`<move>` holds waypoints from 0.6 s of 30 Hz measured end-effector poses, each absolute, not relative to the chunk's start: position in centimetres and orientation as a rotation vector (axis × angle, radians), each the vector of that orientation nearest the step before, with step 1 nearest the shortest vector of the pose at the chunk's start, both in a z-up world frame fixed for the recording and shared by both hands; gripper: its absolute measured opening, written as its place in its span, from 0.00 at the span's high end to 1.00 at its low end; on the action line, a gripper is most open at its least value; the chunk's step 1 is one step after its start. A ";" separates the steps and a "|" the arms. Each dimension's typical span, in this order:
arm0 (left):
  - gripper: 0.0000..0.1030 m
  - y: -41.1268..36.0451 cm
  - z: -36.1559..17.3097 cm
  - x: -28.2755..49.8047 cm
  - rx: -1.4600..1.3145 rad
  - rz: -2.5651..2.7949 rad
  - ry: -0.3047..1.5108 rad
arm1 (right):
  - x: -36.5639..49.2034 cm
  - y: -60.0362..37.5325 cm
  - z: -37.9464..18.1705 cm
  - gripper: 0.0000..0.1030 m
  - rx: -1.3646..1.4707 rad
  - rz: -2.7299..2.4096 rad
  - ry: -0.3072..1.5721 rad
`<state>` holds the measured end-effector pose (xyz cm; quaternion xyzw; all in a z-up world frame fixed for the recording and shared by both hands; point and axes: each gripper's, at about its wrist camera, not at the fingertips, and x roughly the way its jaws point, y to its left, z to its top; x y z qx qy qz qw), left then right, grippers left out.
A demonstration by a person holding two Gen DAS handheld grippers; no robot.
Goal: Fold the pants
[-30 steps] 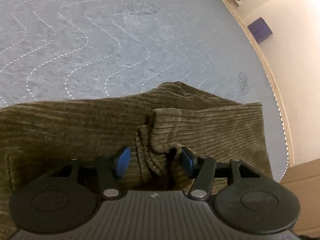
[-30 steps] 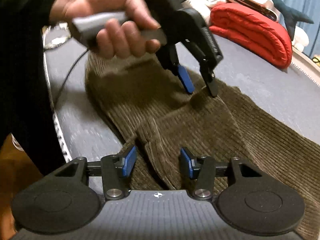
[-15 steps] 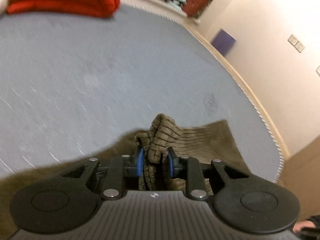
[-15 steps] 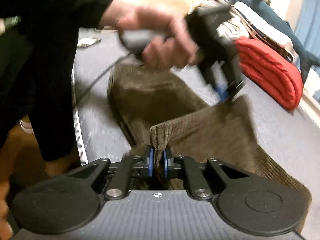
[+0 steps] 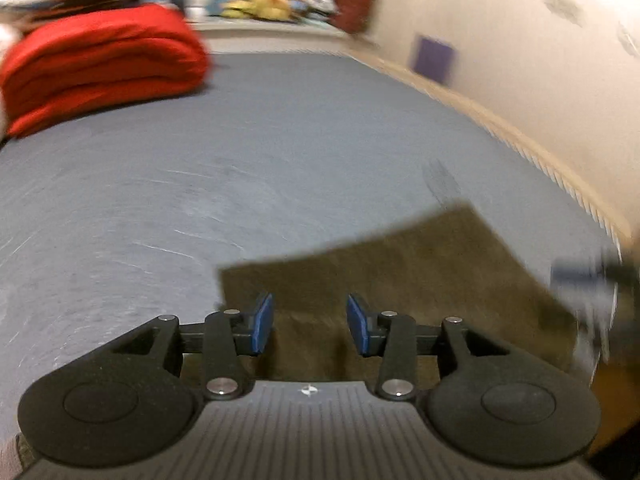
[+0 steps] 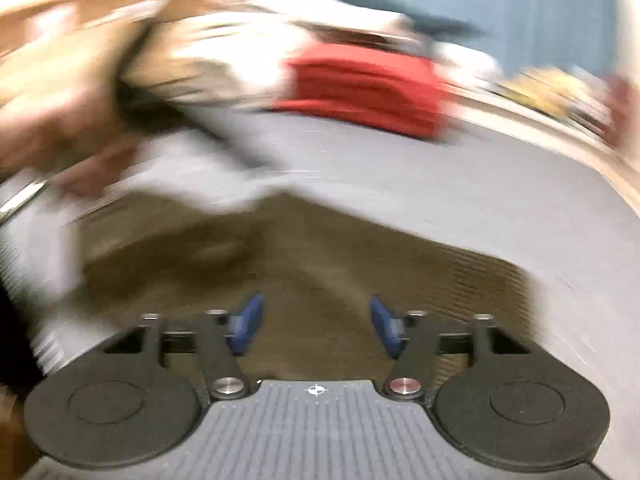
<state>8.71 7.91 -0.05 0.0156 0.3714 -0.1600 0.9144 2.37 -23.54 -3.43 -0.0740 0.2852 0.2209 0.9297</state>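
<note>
We see the pants [image 5: 404,280], olive-brown corduroy, lying flat on the grey bed [image 5: 280,152]. In the left wrist view they sit at the lower right of the bed, one straight edge running up toward the far side and a squared corner near the bed's right border. In the right wrist view the pants [image 6: 320,256] spread wide across the near part of the bed, with a squared end at the right; the ribbing shows there, the rest is smeared by motion blur.

Left tongs [image 5: 310,326]: blue pads apart, nothing between them, poised over the near edge of the pants. Whether they touch the cloth we cannot tell.

Right tongs [image 6: 318,326]: blue pads wide apart, nothing held, over the middle of the pants. Contact with the cloth cannot be judged.

A blurred hand [image 6: 52,120] shows at the upper left of the right wrist view. A blurred dark shape at the right edge of the left wrist view we cannot identify.

A folded red blanket [image 5: 100,68] lies at the far end of the bed, well apart from the pants. A cream wall [image 5: 520,60] flanks the bed's right side.
</note>
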 end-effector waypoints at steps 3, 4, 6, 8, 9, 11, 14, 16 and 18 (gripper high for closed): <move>0.58 6.8 -4.4 9.6 0.171 -0.302 0.939 | 4.5 -27.7 -4.9 0.37 -0.034 0.192 0.702; 0.54 6.8 -6.2 9.9 0.207 -0.281 1.036 | 5.0 -29.0 -5.5 0.36 0.011 0.154 0.749; 0.54 7.5 -6.0 9.8 0.179 -0.293 1.040 | 5.5 -30.9 -7.0 0.35 0.092 0.081 0.836; 0.55 8.1 -4.9 9.7 0.147 -0.287 1.034 | 5.6 -32.0 -8.1 0.30 0.168 0.079 0.890; 0.55 8.5 -4.4 9.4 0.122 -0.281 1.024 | 5.6 -32.2 -8.4 0.30 0.188 0.085 0.901; 0.55 9.4 -3.9 8.7 0.045 -0.299 1.035 | 5.6 -32.4 -8.4 0.29 0.190 0.096 0.902; 0.55 9.9 -4.4 7.3 -0.041 -0.307 1.097 | 5.6 -32.5 -8.2 0.28 0.180 0.110 0.905; 0.70 10.1 -5.0 6.2 -0.081 -0.306 1.129 | 5.4 -32.7 -7.9 0.28 0.185 0.120 0.915; 0.86 9.8 -5.3 5.4 -0.099 -0.337 1.117 | 5.5 -32.5 -7.8 0.28 0.181 0.127 0.924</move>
